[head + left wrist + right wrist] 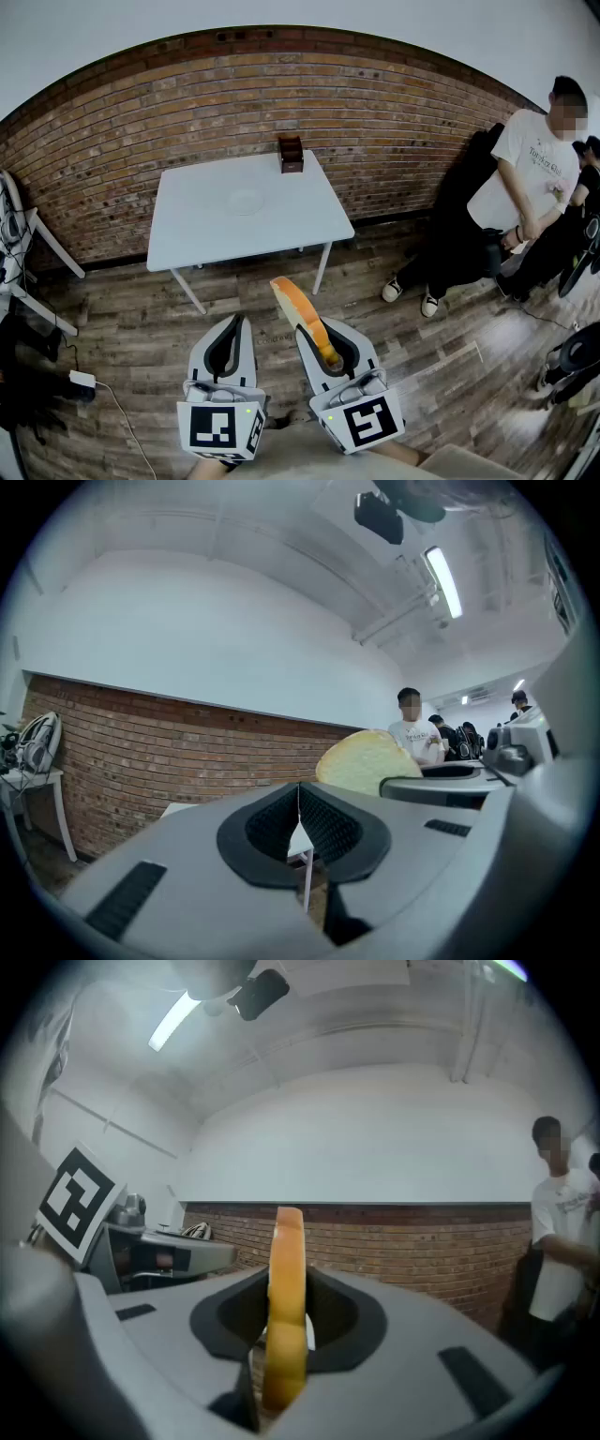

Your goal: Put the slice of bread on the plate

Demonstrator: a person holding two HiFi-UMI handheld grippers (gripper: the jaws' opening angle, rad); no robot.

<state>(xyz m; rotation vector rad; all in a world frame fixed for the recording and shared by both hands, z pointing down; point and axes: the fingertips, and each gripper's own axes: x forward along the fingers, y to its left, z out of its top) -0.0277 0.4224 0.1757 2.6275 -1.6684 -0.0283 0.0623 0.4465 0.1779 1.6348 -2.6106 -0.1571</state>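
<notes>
Slip risk: the bread stands on edge and is pinched only at its lower end. Most of it sticks out past the right gripper, so a jolt could make it pivot or drop to the floor.
Crush risk: the crumb looks soft, so a harder squeeze could dent or tear it.
Miss risk: the plate is pale on the white desk and hard to pick out. An early release would put the slice on the bare desk.
Bread: one thick slice with a golden-orange crust and a pale yellow face, whole.
Place: in the air over the floor, well short of the desk.
Right gripper: clamped on the bread.
Left gripper: jaws together, nothing between them.
</notes>
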